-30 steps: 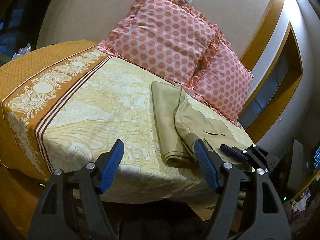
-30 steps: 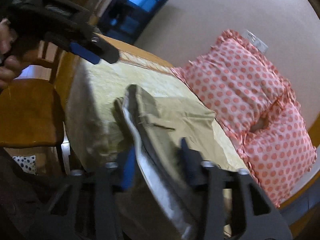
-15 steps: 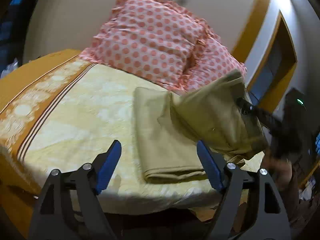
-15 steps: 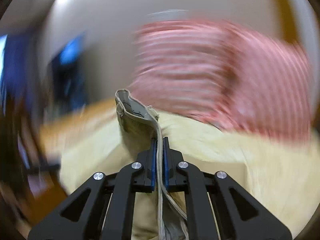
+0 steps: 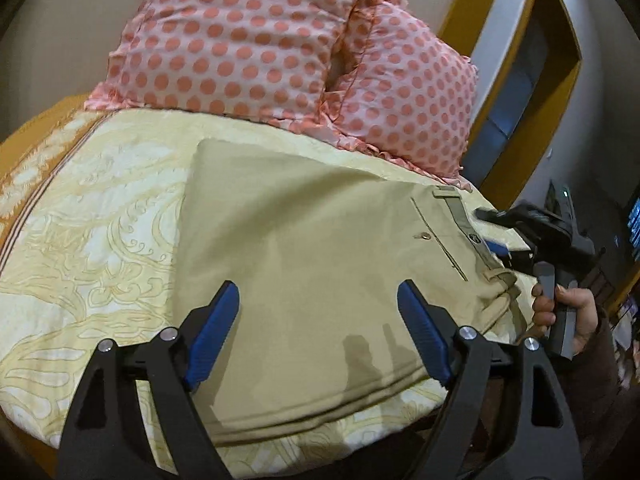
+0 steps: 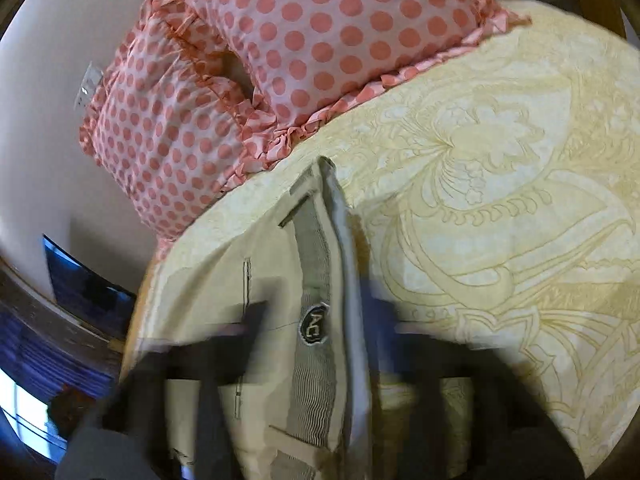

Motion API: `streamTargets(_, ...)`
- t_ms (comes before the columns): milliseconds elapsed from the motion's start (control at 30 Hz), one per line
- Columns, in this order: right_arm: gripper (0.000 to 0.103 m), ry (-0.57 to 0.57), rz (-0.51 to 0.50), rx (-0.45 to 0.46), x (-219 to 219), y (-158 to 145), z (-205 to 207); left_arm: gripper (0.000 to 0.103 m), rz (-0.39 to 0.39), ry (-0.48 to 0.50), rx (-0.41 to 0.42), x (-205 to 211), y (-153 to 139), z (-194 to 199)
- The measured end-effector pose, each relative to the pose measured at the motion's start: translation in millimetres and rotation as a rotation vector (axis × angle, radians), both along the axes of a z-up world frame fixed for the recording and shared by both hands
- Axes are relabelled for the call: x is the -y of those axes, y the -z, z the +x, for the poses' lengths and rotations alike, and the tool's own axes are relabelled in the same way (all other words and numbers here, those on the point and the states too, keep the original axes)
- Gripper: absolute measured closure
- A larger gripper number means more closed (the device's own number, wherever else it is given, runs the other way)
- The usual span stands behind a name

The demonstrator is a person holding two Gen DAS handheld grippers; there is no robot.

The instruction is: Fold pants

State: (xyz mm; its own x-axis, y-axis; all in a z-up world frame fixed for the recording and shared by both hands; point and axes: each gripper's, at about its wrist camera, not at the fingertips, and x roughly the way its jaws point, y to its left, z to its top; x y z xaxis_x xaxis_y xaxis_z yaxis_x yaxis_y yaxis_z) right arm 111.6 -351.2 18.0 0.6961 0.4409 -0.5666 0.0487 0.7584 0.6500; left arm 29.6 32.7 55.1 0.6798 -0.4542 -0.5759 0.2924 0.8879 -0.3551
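Observation:
Khaki pants point(image 5: 304, 264) lie folded flat on the bed, waistband to the right, back pocket up. My left gripper point(image 5: 320, 336) is open and empty, hovering over the near edge of the pants. My right gripper point(image 5: 496, 236) is at the waistband on the right; its fingers look spread apart. In the right wrist view the waistband point(image 6: 320, 280) with a dark label runs between the blurred, parted fingers of my right gripper point(image 6: 324, 320).
Two pink polka-dot pillows point(image 5: 248, 36) lean on the wall at the head of the bed. The cream patterned bedspread point(image 5: 92, 248) has an orange border at left. A wall niche point(image 5: 532, 80) is at right. The bed's front edge is just below the left gripper.
The right gripper carried the waistband over and laid it down, then opened. The pants now lie flat, folded in half. The left gripper moved closer over the pants.

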Motion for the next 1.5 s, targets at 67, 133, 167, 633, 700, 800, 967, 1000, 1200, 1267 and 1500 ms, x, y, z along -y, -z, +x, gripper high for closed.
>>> streamTargets(67, 0.03, -0.029, 0.0, -0.013, 0.9, 5.8, 4.3, 0.022, 0.009, -0.021, -0.005, -8.5, -3.8, 6.1)
streamTargets(133, 0.043, -0.078, 0.027, -0.032, -2.1, 13.2, 11.1, 0.02, 0.012, -0.057, -0.016, -19.2, -7.3, 12.4)
streamTargets(167, 0.049, -0.093, 0.03, -0.04, -3.8, 16.2, 12.8, 0.02, 0.001, -0.078, -0.026, -25.5, -9.0, 14.9)
streamTargets(633, 0.089, -0.187, 0.182, -0.021, -20.9, 29.3, 9.5, 0.02, -0.01, -0.054, -0.04, -27.4, -5.8, 15.1)
streamTargets(700, 0.087, -0.188, 0.141, -0.027, -21.0, 26.0, 9.1, 0.02, -0.005, -0.063, -0.044, -30.0, -5.7, 16.4)
streamTargets(800, 0.081, -0.191, 0.108, -0.06, -19.9, 24.9, 11.4, 0.02, -0.008, -0.072, -0.046, -34.9, -5.7, 16.1)
streamTargets(967, 0.07, -0.19, 0.047, -0.07, -24.7, 24.7, 16.6, 0.019, -0.012, -0.085, -0.052, -44.1, -7.6, 19.5)
streamTargets(1000, 0.069, -0.201, 0.045, -0.063, -27.0, 25.0, 19.2, 0.018, -0.009, -0.086, -0.051, -45.2, -8.5, 20.1)
streamTargets(1200, 0.068, -0.311, 0.101, -0.03, -35.5, 26.8, 27.1, 0.017, -0.018, -0.046, -0.069, -51.3, -13.8, 38.3)
streamTargets(1267, 0.069, -0.325, 0.126, -0.03, -33.5, 28.5, 32.4, 0.017, -0.034, 0.003, -0.093, -49.6, -13.3, 53.1)
streamTargets(1500, 0.084, -0.369, 0.211, -0.04, -30.7, 36.0, 38.9, 0.017, -0.071, 0.065, -0.222, -47.4, -1.5, 102.5)
